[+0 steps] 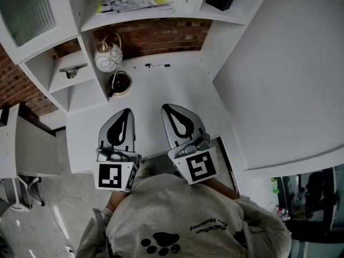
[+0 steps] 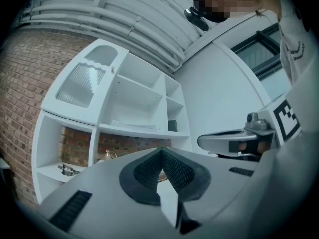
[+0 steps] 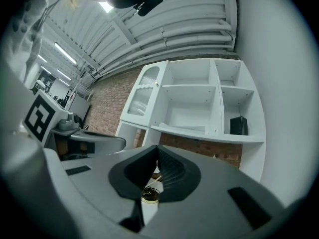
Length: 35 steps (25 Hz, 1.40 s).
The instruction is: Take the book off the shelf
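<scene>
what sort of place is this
Likely a mock study corner inside a workshop hall: a white desk with a built-in shelf unit, a brick wall behind it, and bare ceiling ducts.

On my feed I see a light grey sweatshirt (image 1: pixel 177 214) with a black paw print (image 1: pixel 161 242) and a line of small dark lettering (image 1: pixel 207 224) beside it. Just beyond the sweatshirt, the left gripper (image 1: pixel 127 112) and right gripper (image 1: pixel 165 107) are pale grey, leaf-shaped shells, each with a black teardrop inset. Closest to the sweatshirt sit the left cube (image 1: pixel 114 176) and right cube (image 1: pixel 196 166), white with black square markers. The pads (image 2: pixel 174 169) are dark and ribbed. Bare metal fittings (image 1: pixel 196 144) sit just beyond the right cube.
</scene>
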Each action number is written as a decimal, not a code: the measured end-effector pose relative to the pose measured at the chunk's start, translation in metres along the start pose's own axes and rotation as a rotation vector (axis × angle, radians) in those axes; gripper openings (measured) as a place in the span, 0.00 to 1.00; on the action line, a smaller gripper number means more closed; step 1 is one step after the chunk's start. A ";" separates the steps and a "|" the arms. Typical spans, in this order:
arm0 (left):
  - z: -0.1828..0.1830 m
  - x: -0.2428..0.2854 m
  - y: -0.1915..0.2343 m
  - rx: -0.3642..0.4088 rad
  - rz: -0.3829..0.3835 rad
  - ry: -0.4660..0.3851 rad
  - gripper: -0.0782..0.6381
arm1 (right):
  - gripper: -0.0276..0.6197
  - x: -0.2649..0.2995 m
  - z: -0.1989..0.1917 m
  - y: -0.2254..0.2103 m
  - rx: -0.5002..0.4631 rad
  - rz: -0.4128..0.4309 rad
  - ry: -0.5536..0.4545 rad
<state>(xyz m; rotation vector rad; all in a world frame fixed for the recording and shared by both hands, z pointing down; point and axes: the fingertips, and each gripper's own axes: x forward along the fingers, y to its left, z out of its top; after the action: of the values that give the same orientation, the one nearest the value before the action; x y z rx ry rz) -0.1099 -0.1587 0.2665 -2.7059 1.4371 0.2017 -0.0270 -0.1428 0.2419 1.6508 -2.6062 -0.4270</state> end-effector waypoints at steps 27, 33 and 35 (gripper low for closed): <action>0.011 0.097 0.050 0.031 0.018 -0.012 0.12 | 0.07 0.110 -0.011 -0.046 0.026 0.067 -0.041; 0.017 0.109 0.044 0.065 0.004 -0.032 0.12 | 0.07 0.116 -0.011 -0.052 -0.012 0.086 -0.056; 0.016 0.111 0.043 0.069 0.006 -0.024 0.12 | 0.07 0.117 -0.010 -0.055 -0.025 0.093 -0.057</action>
<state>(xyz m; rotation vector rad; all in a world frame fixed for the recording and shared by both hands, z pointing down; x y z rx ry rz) -0.0856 -0.2721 0.2343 -2.6356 1.4181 0.1808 -0.0283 -0.2713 0.2242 1.5247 -2.6932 -0.5072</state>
